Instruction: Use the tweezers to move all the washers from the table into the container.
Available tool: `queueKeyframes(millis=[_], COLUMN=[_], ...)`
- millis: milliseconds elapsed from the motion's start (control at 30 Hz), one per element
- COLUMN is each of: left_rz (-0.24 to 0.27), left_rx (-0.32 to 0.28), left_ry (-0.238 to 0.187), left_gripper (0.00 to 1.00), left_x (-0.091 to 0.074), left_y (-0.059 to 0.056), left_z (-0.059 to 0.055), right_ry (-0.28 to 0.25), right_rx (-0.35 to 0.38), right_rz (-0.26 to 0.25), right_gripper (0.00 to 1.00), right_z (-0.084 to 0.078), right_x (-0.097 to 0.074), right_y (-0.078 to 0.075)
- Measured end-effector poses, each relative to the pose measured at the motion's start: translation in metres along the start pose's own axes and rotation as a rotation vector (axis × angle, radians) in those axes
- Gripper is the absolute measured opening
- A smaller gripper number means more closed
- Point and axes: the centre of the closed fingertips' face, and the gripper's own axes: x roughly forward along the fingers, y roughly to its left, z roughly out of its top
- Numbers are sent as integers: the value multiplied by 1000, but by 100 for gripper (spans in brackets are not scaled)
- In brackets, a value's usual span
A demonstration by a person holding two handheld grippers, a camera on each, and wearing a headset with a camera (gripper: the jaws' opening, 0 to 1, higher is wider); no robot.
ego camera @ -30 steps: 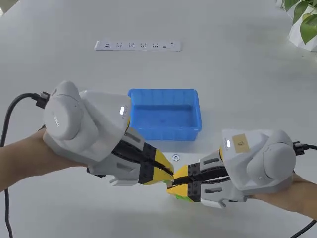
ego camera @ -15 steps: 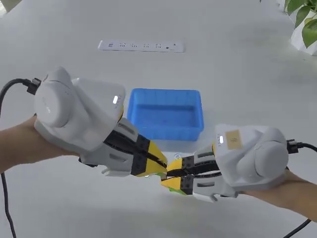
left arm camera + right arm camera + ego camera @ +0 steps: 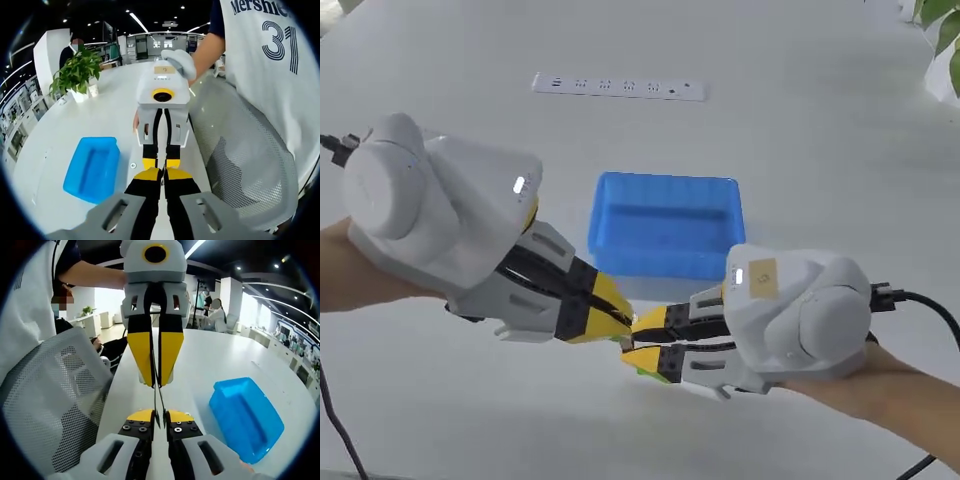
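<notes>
The left gripper (image 3: 623,324) and the right gripper (image 3: 633,352) meet tip to tip just above the white table (image 3: 800,130), on its near side. Both pairs of yellow-tipped jaws stand narrow. The thin dark tweezers (image 3: 156,395) run straight from one claw into the other, and each claw is closed on an end of them. In the gripper views the table's near edge lies close under the grippers, with a grey mesh chair back (image 3: 55,400) just beyond it, so there is little room on that side.

One small metal washer (image 3: 133,165), a flat ring, lies on the table between the grippers and the container, near the container's wall but apart from it.

Just past the jaw tips sits the blue plastic container (image 3: 665,225), a shallow rectangular tray with rounded corners and a raised rim. Its smooth floor shows plain blue all over.

Beyond the container the matte tabletop runs broad and open. A long white power strip (image 3: 620,87) lies flat, well apart from the tray, parallel to its far rim. A green leafy plant (image 3: 77,75) in a white pot stands at the far right corner.
</notes>
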Motion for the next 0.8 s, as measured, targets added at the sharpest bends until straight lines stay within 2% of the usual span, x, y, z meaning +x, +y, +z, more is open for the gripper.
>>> queueKeyframes(millis=[200, 300, 800], left_rz=[18, 12, 0], left_rx=[1, -5, 1], left_ry=[5, 5, 14], left_gripper=[6, 6, 6], left_x=[-1, 2, 8], left_y=[7, 9, 15], left_z=[-8, -11, -14], right_ry=[15, 27, 46], right_rx=[3, 9, 19], right_rz=[-18, -15, -16], right_gripper=[10, 10, 10], right_z=[-2, -6, -14], right_x=[9, 10, 13], right_y=[-8, -9, -15])
